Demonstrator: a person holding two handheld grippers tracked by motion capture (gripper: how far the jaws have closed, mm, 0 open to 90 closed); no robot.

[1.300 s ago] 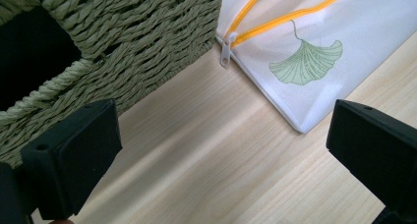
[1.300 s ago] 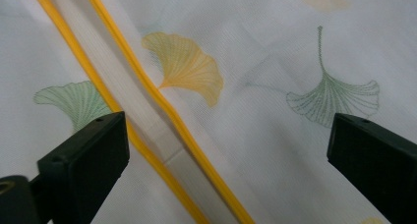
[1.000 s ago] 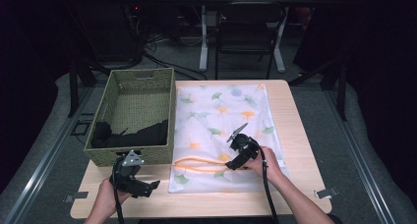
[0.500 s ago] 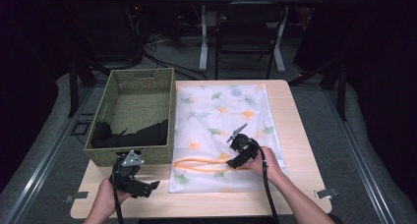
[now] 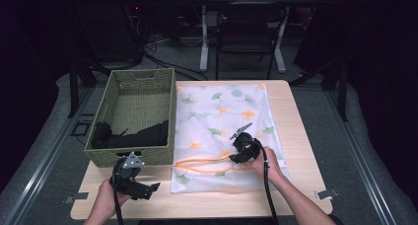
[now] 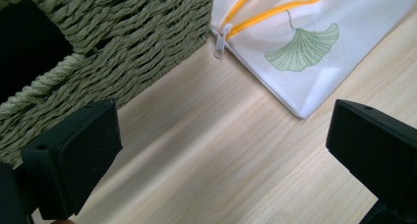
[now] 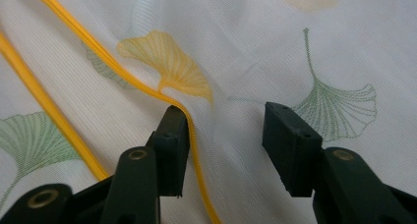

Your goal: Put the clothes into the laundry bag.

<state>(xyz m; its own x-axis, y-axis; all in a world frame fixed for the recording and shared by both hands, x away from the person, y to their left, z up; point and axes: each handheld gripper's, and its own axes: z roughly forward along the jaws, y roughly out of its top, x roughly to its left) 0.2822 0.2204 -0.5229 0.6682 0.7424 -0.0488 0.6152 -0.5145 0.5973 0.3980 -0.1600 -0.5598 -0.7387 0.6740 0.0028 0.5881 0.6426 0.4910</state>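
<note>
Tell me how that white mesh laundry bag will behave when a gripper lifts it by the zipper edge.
The laundry bag probably hangs limp: its thin fabric wrinkles between the right gripper's open jaws. It looks light, lying flat on the table, apparently unfilled. The orange zipper already gapes, so lifting one edge would likely widen the mouth, not raise the whole bag.

Both grippers, left gripper (image 5: 148, 189) and right gripper (image 5: 236, 155), were black with blocky square jaws, brass-coloured pivot screws, grey three-cornered top plates and trailing black cables.
</note>
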